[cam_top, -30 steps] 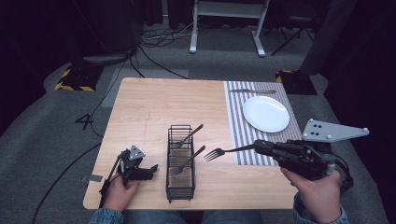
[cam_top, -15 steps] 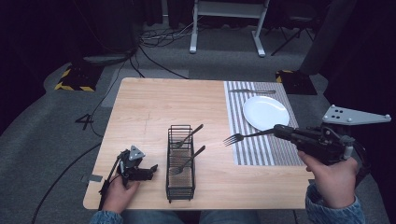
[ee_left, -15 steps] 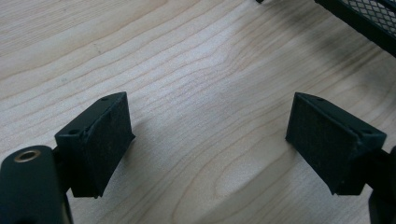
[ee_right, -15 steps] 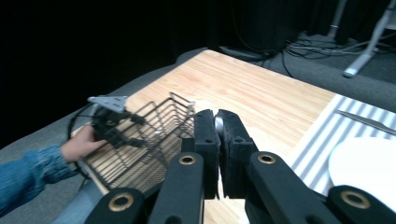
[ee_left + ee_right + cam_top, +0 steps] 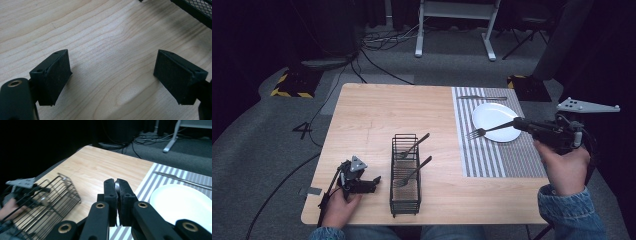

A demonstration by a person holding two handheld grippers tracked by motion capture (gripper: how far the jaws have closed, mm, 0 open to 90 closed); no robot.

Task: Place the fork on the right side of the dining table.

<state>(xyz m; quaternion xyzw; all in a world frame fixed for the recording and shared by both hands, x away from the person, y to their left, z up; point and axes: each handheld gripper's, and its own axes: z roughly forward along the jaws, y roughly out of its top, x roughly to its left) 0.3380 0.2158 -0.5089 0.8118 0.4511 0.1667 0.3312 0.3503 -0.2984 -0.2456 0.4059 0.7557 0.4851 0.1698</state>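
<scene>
My right tongs (image 5: 518, 123) are clamped on a fork (image 5: 486, 130) over the plate (image 5: 492, 114); my left tongs (image 5: 373, 183) rest wide open and empty on the counter (image 5: 377, 115).

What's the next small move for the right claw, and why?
Probably lower the silver metal fork onto the grey striped placemat left of the round white plate, then open. The right claw is shut on its handle, tines over the plate's left edge; a knife already lies beyond the plate.
</scene>
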